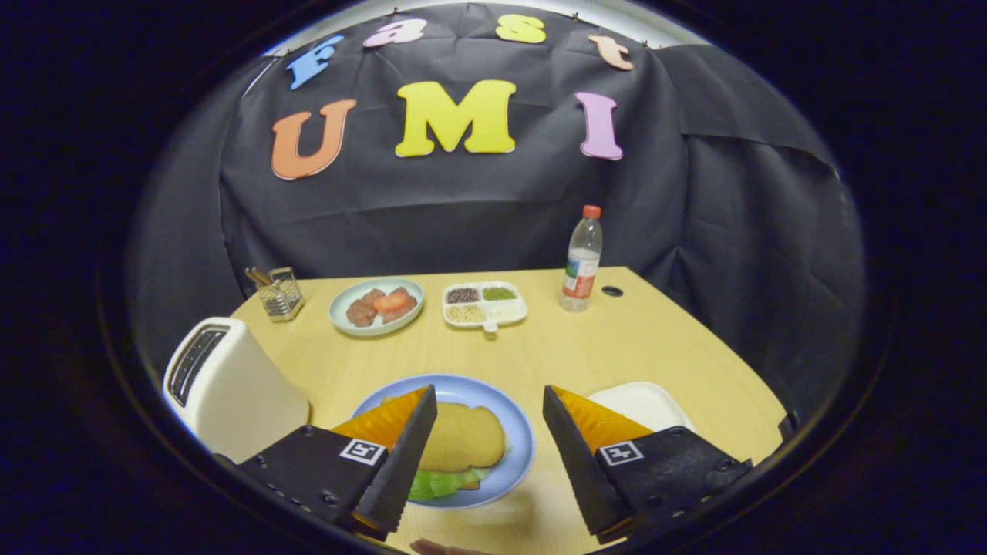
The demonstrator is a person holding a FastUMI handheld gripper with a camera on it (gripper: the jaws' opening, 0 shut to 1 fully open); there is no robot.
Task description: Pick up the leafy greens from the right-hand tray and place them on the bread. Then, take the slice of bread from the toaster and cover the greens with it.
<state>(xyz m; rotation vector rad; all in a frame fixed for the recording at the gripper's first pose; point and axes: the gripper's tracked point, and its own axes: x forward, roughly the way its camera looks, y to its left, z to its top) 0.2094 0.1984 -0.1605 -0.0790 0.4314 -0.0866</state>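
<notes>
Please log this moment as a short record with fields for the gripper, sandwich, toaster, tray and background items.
hand-held gripper: open, fingers apart above the blue plate
sandwich: bread on top of greens, on the plate
toaster: beside the plate, slots look empty
tray: white, no greens on it
background: bottle, food plate, divided dish

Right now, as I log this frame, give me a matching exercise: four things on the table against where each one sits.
Things:
1. bread slice
2. toaster
3. water bottle
4. white tray

Places:
A. just behind one finger of the open gripper
B. far side of the table, upright
C. on the leafy greens, on the blue plate
D. beside the blue plate, opposite the tray

Pairs: 1-C, 2-D, 3-B, 4-A
</notes>
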